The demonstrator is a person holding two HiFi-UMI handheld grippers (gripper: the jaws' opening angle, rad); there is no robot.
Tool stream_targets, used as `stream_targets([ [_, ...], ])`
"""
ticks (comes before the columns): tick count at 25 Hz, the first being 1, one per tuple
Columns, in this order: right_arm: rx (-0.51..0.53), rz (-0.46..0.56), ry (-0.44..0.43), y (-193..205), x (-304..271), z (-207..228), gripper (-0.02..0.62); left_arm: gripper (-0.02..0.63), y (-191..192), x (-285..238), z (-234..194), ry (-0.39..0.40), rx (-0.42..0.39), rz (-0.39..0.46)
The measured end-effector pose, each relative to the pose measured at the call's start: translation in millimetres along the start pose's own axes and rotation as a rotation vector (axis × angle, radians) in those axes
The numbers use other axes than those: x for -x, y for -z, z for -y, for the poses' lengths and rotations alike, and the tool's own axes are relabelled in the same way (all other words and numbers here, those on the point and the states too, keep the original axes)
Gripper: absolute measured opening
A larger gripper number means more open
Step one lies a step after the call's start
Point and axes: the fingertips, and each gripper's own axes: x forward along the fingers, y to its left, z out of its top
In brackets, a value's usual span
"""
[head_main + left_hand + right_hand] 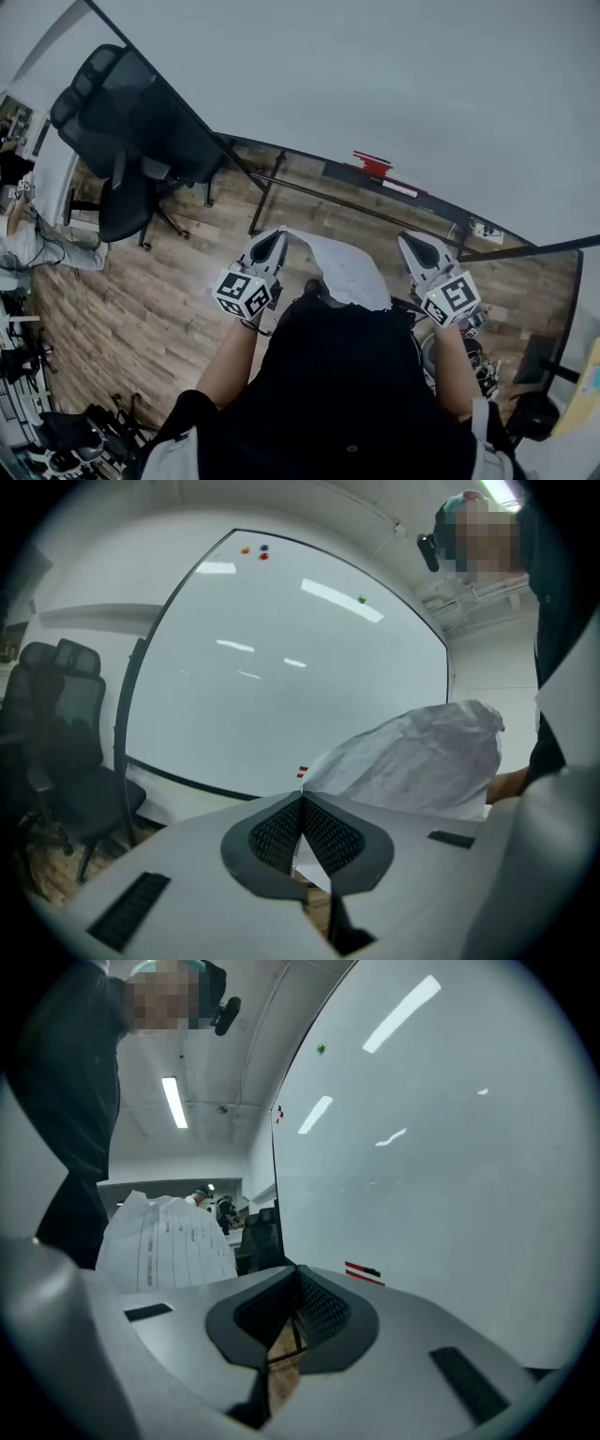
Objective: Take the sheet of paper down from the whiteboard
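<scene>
The sheet of paper (422,757) is pinched at its edge by the left gripper (302,799) (off the whiteboard (281,667)); the right gripper (298,1274) is clenched empty.

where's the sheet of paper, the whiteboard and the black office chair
sheet of paper (349,272), head view, middle of the crumpled sheet
whiteboard (281,658), left gripper view, bare white face
black office chair (141,122), head view, mesh backrest
</scene>
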Motion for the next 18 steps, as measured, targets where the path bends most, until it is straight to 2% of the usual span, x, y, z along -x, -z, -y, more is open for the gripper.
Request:
stream_targets([
  [3, -0.011, -0.027, -0.001, 1, -2, -1, 0.02, 0.011, 21, 3, -3, -0.012, 0.059, -0.042],
  [7, 0.026, -0.041, -0.03, -1, -3, -8, 0.02, 0.012, 27, 1, -8, -0.041, 0.114, -0.041],
  [12, 0.051, -0.058, -0.039, 1, -2, -9, 0.02, 0.011, 29, 1, -7, -0.047, 0.122, -0.037],
  [18, 0.054, -0.034, -0.041, -7, -1, -10, 0.02, 0.011, 35, 4, -6, -0.056, 0.14, -0.047],
])
